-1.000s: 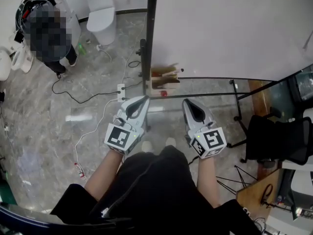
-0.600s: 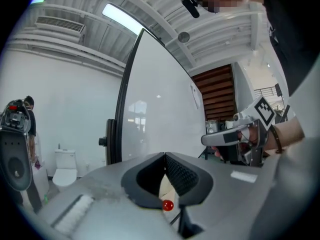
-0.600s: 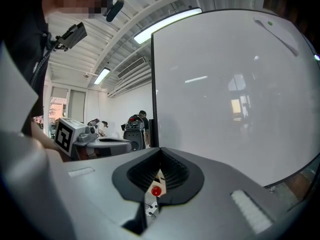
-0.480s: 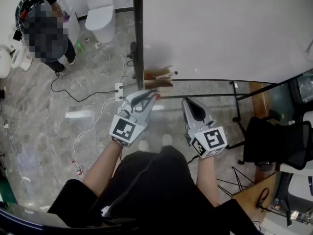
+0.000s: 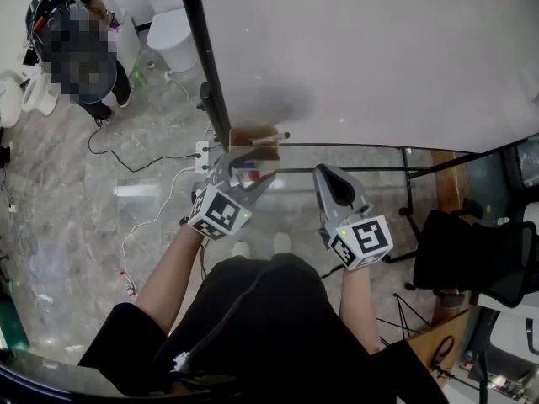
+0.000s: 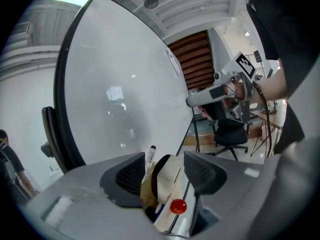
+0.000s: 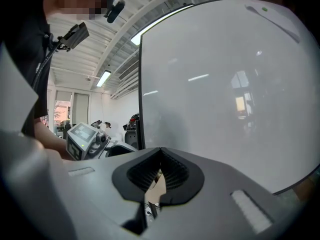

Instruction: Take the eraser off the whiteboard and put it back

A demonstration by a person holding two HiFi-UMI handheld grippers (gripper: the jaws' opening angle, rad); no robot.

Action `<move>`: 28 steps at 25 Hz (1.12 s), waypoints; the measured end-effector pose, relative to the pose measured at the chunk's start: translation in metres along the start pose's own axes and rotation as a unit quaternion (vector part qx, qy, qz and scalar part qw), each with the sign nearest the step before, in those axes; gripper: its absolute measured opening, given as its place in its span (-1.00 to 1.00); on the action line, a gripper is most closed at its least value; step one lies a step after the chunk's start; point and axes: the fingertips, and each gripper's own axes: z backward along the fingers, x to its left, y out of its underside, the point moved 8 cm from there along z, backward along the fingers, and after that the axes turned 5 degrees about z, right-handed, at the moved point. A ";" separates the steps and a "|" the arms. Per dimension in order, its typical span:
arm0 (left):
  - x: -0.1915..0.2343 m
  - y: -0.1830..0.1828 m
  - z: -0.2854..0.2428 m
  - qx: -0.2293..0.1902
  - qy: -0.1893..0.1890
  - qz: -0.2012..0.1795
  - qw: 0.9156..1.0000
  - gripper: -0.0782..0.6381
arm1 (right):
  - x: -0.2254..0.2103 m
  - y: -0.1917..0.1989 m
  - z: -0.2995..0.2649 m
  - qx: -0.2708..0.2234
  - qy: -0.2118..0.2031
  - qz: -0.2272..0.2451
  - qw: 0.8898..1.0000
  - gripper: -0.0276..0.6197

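Since the earlier frame, the left gripper (image 5: 242,171) has advanced from in front of the person's body to the lower left corner of the whiteboard (image 5: 379,57). Its jaws have just been opening and now stand wide apart, released. Between them, in the left gripper view, stands a cardboard holder (image 6: 146,189) with its contents. The pads do not press on anything.

Holder contents:
- a marker (image 6: 151,155), standing upright next to the left jaw;
- a pale block with a dark edge (image 6: 169,176), judged to be the eraser;
- a small red ball (image 6: 178,206), in front of the holder.

In the head view the holder sits against the board's dark frame (image 5: 202,66), at the left end of the lower rail (image 5: 362,146).

The right gripper (image 5: 330,183) is clenched, jaws together with nothing in them. It points at the board, well apart from the holder.

Task status, as a judgement:
1. Approach to the eraser: done.
2. Grasp: not yet made.
3. Removal from the board: not yet started.
4. Return of the eraser: not yet started.

The eraser remains in the holder, so nearly all of the task is left.
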 end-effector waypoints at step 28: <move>0.002 0.010 -0.056 0.192 0.075 -0.122 0.971 -0.22 | -0.043 0.003 0.008 -0.009 -0.009 -0.012 1.000 -0.89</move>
